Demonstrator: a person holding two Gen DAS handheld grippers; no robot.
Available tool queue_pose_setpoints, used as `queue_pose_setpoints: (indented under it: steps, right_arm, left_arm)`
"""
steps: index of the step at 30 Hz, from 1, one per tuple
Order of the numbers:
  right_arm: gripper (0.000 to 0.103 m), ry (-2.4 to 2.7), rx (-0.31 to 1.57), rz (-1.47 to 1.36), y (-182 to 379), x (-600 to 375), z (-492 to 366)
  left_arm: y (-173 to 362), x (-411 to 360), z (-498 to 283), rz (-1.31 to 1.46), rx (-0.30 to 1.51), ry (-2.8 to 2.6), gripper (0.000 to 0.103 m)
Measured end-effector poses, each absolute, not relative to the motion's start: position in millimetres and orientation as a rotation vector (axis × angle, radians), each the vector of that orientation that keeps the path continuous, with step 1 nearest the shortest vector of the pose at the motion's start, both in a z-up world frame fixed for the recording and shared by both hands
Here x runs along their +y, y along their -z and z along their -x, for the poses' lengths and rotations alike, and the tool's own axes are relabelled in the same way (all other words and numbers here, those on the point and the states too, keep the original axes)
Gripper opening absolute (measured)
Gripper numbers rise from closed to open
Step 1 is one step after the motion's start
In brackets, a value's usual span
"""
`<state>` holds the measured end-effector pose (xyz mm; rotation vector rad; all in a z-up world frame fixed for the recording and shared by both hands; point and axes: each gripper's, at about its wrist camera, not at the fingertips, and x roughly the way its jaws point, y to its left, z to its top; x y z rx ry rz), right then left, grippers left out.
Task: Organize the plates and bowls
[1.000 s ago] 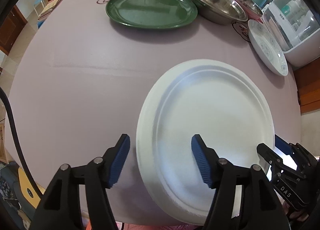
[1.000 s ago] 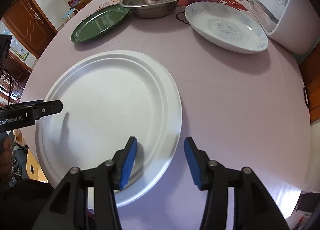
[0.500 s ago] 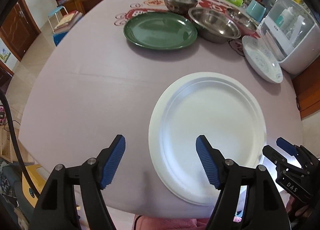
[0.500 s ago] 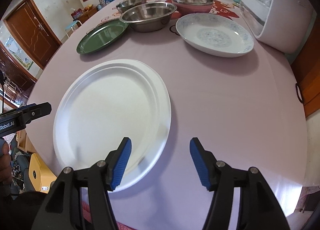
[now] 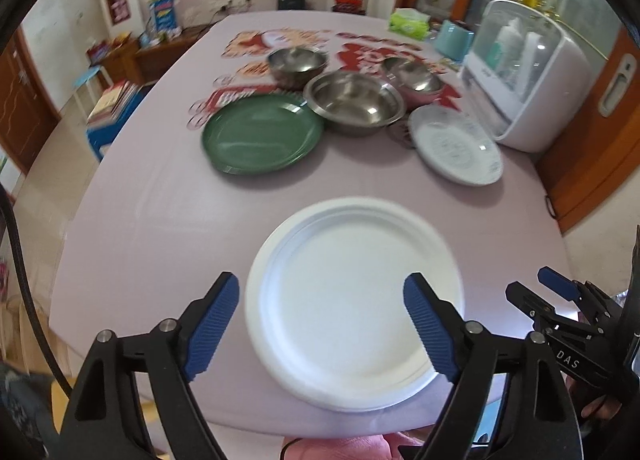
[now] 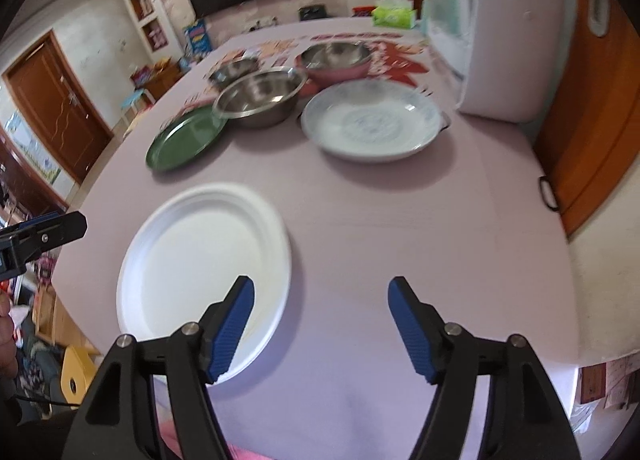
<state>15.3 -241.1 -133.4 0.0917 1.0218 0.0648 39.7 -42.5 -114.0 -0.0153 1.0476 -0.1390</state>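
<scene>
A white plate (image 5: 354, 300) (image 6: 204, 264) lies flat near the table's front edge. My left gripper (image 5: 322, 324) hovers above its near side, jaws opening, nothing pressed between them. My right gripper (image 6: 322, 326) hangs over the plate's right rim and the bare cloth, jaws also opening and empty. Farther back stand a green plate (image 5: 262, 134) (image 6: 184, 138), a large steel bowl (image 5: 354, 102) (image 6: 260, 96), a smaller steel bowl (image 5: 296, 64) (image 6: 234, 72), a pink-sided steel bowl (image 5: 414, 78) (image 6: 334, 58) and a patterned white dish (image 5: 456, 144) (image 6: 370, 122).
The table wears a pale purple cloth (image 5: 168, 212) with red prints at the back. A white appliance with a clear lid (image 5: 524, 76) (image 6: 496, 28) stands at the right edge. A green tissue box (image 6: 392, 14) sits far back. An orange door (image 6: 600, 100) borders the right side.
Both grippers have risen and pulled back from the white plate while their jaws widened. The plate now looks smaller and lies free on the cloth; more of the room shows.
</scene>
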Motion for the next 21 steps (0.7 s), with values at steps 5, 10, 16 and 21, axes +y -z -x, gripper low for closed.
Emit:
queue_pose_setpoints:
  steps: [5, 10, 16, 21]
  right_arm:
    - [0.078, -0.009, 0.972, -0.126, 117, -263, -23]
    - [0.079, 0.047, 0.934, -0.172, 109, -289, -34]
    - [0.079, 0.085, 0.905, -0.219, 105, -315, -56]
    - [0.079, 0.105, 0.887, -0.232, 108, -331, -79]
  left_arm:
    - [97, -70, -58, -0.024, 1.025, 0.191, 0.086]
    - [87, -97, -81, -0.054, 1.015, 0.241, 0.087]
    - [80, -124, -109, -0.085, 1.013, 0.269, 0.090]
    - [85, -138, -134, -0.089, 1.025, 0.287, 0.090]
